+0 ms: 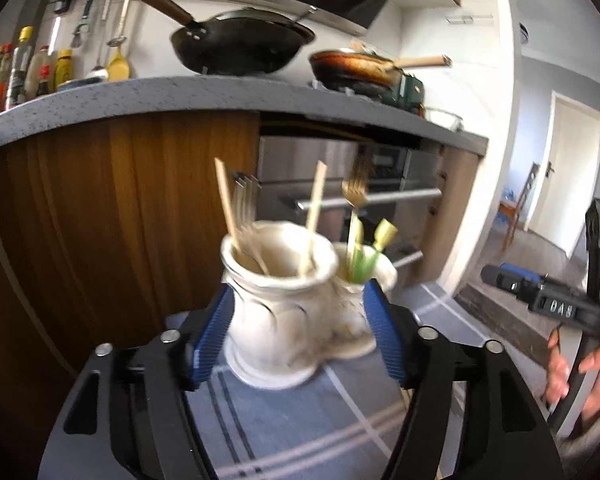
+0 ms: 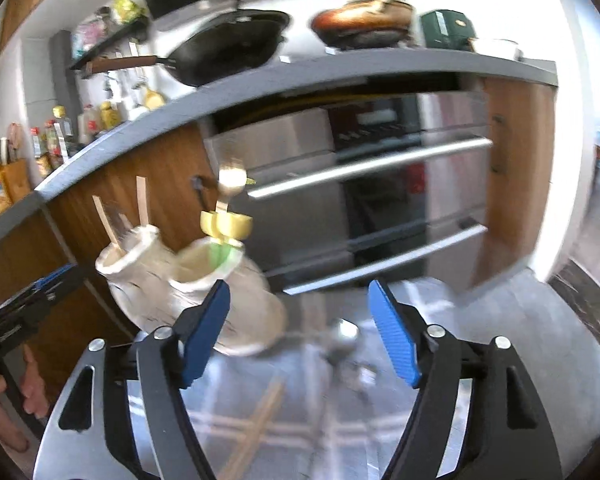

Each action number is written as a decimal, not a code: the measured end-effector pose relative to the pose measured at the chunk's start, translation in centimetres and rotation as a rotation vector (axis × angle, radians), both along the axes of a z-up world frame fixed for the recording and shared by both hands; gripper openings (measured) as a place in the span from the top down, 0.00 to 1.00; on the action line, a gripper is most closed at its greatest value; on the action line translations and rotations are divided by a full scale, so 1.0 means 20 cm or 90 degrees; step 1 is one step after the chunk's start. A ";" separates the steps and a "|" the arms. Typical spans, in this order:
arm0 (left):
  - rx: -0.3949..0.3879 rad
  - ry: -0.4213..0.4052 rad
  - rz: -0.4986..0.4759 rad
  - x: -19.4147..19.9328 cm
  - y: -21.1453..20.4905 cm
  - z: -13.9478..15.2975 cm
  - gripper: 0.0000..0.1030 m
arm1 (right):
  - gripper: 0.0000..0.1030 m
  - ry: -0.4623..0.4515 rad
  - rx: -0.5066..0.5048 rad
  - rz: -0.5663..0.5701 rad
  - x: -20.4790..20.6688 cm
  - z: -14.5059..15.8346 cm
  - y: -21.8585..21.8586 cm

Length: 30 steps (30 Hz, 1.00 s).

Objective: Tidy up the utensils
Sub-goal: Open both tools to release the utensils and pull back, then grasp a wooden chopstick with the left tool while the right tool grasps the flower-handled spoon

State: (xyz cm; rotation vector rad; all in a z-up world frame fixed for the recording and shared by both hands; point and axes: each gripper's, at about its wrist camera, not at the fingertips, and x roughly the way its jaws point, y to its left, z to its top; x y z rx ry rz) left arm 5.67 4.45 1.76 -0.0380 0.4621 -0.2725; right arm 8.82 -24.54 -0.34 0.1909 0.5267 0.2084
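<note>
Left wrist view: the left gripper [image 1: 298,316] has its jaws apart, flanking a white two-mouthed ceramic holder [image 1: 288,312] on a grey striped cloth [image 1: 284,432]; chopsticks [image 1: 314,220] and forks [image 1: 354,194] stand inside. Right wrist view: the right gripper [image 2: 300,320] jaws apart, nothing between; holder [image 2: 188,288] left; loose chopsticks [image 2: 256,432] and a blurred spoon [image 2: 342,340] on the cloth.

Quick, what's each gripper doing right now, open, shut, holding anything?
Left gripper: open, pads either side of the white ceramic holder, not pressing it.
Right gripper: open, holding nothing.
</note>
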 end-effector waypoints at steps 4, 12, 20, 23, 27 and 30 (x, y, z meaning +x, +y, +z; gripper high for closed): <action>0.000 0.037 -0.032 -0.03 -0.09 -0.08 0.24 | 0.15 0.027 -0.011 -0.020 -0.07 -0.06 -0.11; 0.029 0.125 -0.094 -0.02 -0.32 -0.26 0.22 | 0.05 0.102 -0.050 -0.022 -0.11 -0.26 -0.19; 0.122 0.234 -0.124 0.03 -0.56 -0.49 0.37 | 0.05 0.142 -0.057 0.003 -0.10 -0.37 -0.17; 0.137 0.265 -0.125 0.05 -0.59 -0.54 0.50 | 0.07 0.148 -0.060 0.013 -0.10 -0.39 -0.16; 0.132 0.288 -0.122 0.08 -0.60 -0.57 0.67 | 0.27 0.163 -0.074 0.025 -0.09 -0.43 -0.13; 0.132 0.308 -0.121 0.11 -0.61 -0.60 0.75 | 0.44 0.181 -0.087 0.036 -0.08 -0.46 -0.11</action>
